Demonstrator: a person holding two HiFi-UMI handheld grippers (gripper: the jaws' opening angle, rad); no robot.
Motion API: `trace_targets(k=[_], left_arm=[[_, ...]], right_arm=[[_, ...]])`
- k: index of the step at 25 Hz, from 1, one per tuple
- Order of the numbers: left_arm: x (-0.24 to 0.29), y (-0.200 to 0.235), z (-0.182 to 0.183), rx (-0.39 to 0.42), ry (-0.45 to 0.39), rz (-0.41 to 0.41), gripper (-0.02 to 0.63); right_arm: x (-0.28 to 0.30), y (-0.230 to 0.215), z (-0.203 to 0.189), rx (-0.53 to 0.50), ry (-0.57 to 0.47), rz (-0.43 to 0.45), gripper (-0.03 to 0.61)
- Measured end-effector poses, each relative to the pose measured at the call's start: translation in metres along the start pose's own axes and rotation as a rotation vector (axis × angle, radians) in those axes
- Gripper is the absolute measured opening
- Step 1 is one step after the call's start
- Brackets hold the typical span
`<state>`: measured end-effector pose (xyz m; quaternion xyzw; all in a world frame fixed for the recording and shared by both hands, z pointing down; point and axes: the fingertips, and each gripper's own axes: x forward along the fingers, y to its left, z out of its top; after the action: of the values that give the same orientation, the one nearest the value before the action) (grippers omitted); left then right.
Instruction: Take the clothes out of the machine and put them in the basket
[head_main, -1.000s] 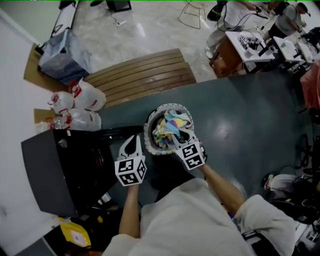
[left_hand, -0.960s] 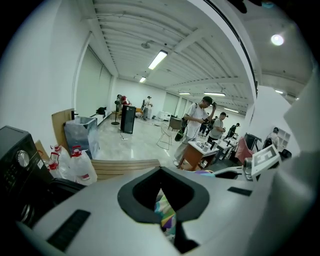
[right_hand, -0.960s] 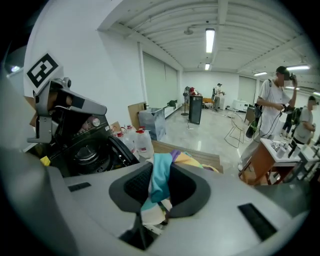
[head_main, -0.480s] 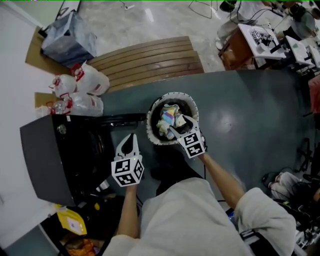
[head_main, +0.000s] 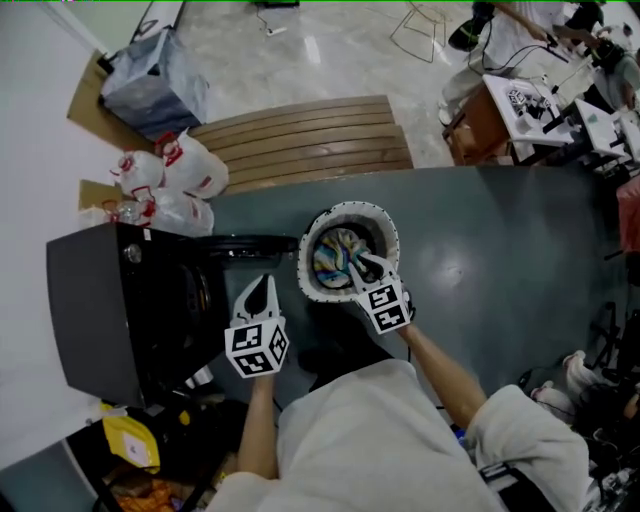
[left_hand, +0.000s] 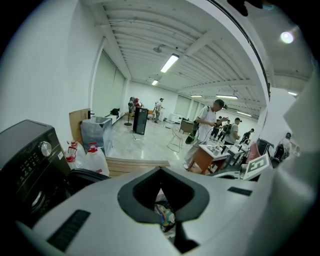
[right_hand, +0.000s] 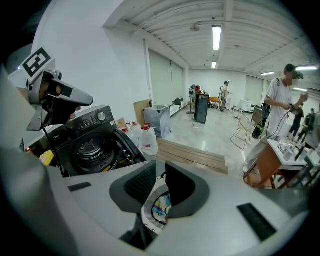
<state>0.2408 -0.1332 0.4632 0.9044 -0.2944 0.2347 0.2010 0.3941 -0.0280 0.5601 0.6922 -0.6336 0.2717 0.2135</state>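
Observation:
A round white basket (head_main: 309, 268) stands on the dark floor with colourful clothes (head_main: 338, 256) lying inside it. My right gripper (head_main: 366, 266) hangs over the basket's near rim. Its jaws have just been closing and now stand almost together with nothing between them. In the right gripper view the basket (right_hand: 148, 212) and clothes (right_hand: 162, 205) lie below the right gripper (right_hand: 161, 169). My left gripper (head_main: 262, 288) is shut and empty, between the black washing machine (head_main: 100, 320) and the basket. The machine's drum (right_hand: 90, 146) stands open.
A slatted wooden bench (head_main: 300, 140) lies beyond the basket. White jugs (head_main: 165, 185) and a grey bag (head_main: 155, 85) sit behind the machine. People and work tables (head_main: 520, 95) fill the far right. A yellow packet (head_main: 130, 445) lies by the machine's near corner.
A second ago my right gripper held the colourful clothes up over the basket. It let them go, and they now lie lower inside it. The right gripper has sunk a little.

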Motion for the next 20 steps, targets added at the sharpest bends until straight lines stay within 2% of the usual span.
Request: trace_targets(k=[2, 4, 10, 15, 20], left_arm=[[-0.008, 0.009, 0.004, -0.006, -0.015, 0.016, 0.018], [-0.017, 0.018, 0.009, -0.015, -0.033, 0.037, 0.018], [-0.06, 0.044, 0.022, -0.045, -0.095, 0.136, 0.018], [-0.113, 0.084, 0.026, -0.092, -0.164, 0.255, 0.018], [-0.179, 0.128, 0.016, -0.157, -0.231, 0.392, 0.018]], right_arm=[[-0.001, 0.006, 0.012, -0.022, -0.015, 0.003, 0.041], [-0.002, 0.014, 0.027, -0.045, -0.037, 0.018, 0.023], [-0.007, 0.051, 0.083, -0.12, -0.128, 0.106, 0.023], [-0.006, 0.102, 0.135, -0.18, -0.21, 0.183, 0.023], [-0.007, 0.176, 0.171, -0.274, -0.262, 0.31, 0.022]])
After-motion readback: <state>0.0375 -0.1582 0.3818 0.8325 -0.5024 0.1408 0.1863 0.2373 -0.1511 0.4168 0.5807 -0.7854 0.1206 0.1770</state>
